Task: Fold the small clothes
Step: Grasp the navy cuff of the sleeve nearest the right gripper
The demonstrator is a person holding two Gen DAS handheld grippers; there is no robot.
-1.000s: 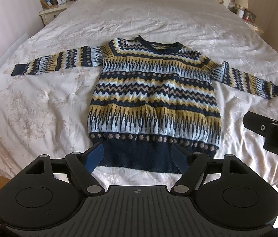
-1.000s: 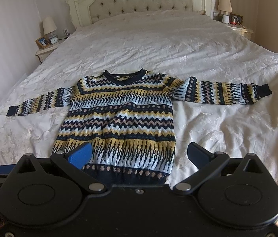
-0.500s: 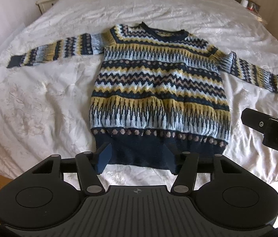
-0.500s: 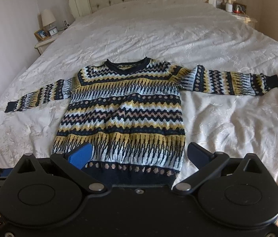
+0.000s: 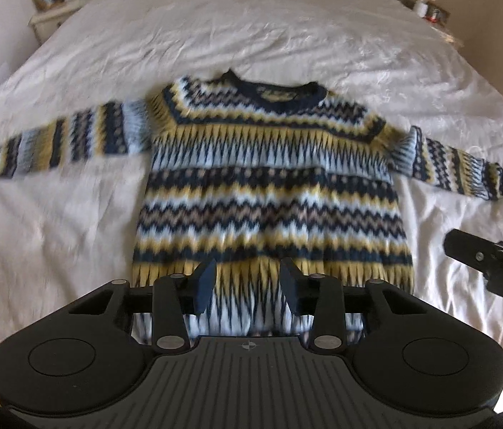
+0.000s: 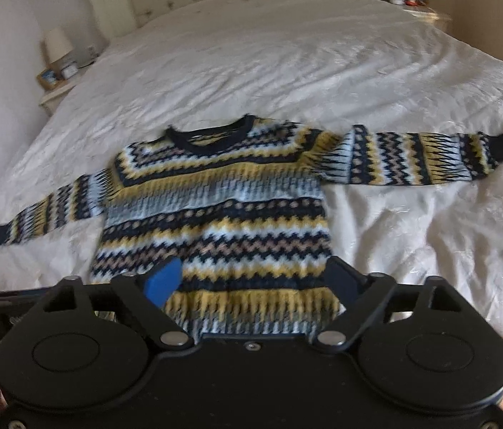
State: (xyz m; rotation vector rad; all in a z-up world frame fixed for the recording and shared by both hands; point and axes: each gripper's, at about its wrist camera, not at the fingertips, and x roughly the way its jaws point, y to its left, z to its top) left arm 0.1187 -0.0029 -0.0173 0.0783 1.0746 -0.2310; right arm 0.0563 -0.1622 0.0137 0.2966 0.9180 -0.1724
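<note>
Sweater (image 5: 269, 186): knitted, zigzag bands in navy, yellow, pale blue; flat on the bed (image 5: 251, 28), sleeves spread.
Bed: white crinkled cover.
Left gripper (image 5: 247, 282): jaws narrowing above the sweater's hem, nothing gripped.
Right gripper (image 6: 255, 279): jaws wide, closing, empty.

The sweater's hem (image 5: 251, 329) is hidden behind the left gripper (image 5: 248, 282), and its pattern looks motion-blurred.
</note>
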